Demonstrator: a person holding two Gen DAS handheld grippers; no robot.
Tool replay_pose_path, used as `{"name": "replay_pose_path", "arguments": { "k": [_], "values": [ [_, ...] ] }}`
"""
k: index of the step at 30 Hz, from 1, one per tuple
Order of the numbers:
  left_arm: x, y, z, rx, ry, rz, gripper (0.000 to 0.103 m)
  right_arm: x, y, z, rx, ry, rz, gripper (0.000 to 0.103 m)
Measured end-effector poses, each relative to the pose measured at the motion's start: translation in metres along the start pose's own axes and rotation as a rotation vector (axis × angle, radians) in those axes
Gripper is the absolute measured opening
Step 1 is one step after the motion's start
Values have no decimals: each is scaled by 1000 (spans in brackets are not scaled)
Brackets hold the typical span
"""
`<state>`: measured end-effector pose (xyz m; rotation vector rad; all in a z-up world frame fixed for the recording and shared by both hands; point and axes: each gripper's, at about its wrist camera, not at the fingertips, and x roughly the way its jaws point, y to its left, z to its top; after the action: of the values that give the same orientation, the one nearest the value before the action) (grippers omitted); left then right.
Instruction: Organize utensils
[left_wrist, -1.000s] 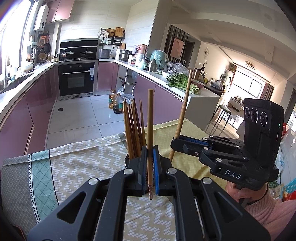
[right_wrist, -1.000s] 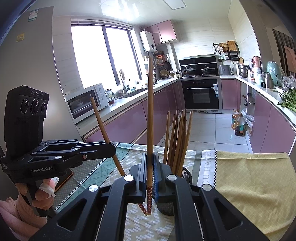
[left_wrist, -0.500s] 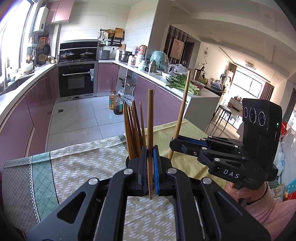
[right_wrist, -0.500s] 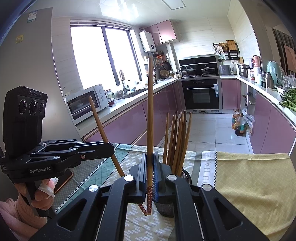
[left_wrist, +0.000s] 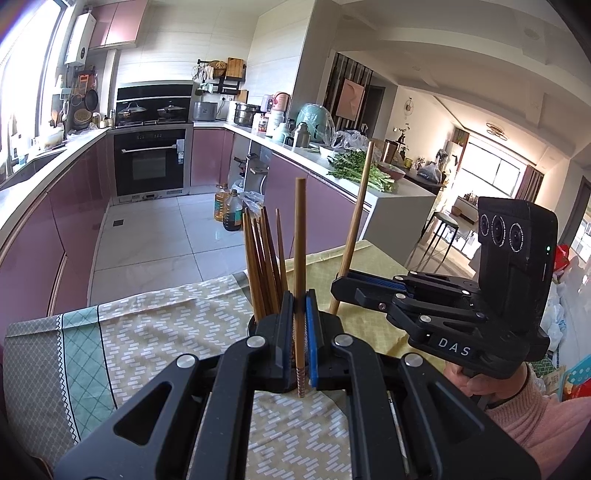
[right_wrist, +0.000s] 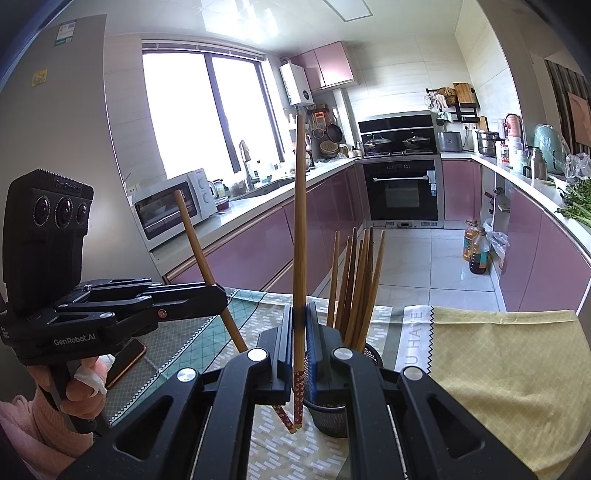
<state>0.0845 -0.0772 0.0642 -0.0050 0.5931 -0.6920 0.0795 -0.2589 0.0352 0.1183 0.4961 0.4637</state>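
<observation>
A black mesh holder (right_wrist: 332, 413) stands on the tablecloth with several wooden chopsticks (right_wrist: 356, 288) upright in it; the bundle also shows in the left wrist view (left_wrist: 264, 266). My left gripper (left_wrist: 300, 339) is shut on one upright chopstick (left_wrist: 299, 258), just in front of the holder. My right gripper (right_wrist: 299, 343) is shut on another upright chopstick (right_wrist: 299, 221), its patterned end down, next to the holder. Each gripper shows in the other's view, the right (left_wrist: 338, 286) and the left (right_wrist: 221, 295), with their chopsticks (left_wrist: 356, 221) (right_wrist: 201, 258).
The table carries a patterned green and yellow cloth (left_wrist: 166, 332) (right_wrist: 498, 362). A phone (right_wrist: 127, 360) lies on it near my left hand. Beyond the table edge is the kitchen floor (left_wrist: 155, 236), with pink cabinets, an oven (left_wrist: 149, 162) and oil bottles (right_wrist: 476, 251).
Both grippers keep their chopsticks. The right gripper has shifted slightly, and the views have drifted a little; nothing was let go or taken.
</observation>
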Motion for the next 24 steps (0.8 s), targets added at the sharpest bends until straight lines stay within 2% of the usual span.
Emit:
{"name": "replay_pose_path", "arguments": {
  "k": [24],
  "values": [
    [-5, -7, 10, 17, -31, -1, 7, 1, 0, 8, -4, -11, -2, 6]
  ]
}}
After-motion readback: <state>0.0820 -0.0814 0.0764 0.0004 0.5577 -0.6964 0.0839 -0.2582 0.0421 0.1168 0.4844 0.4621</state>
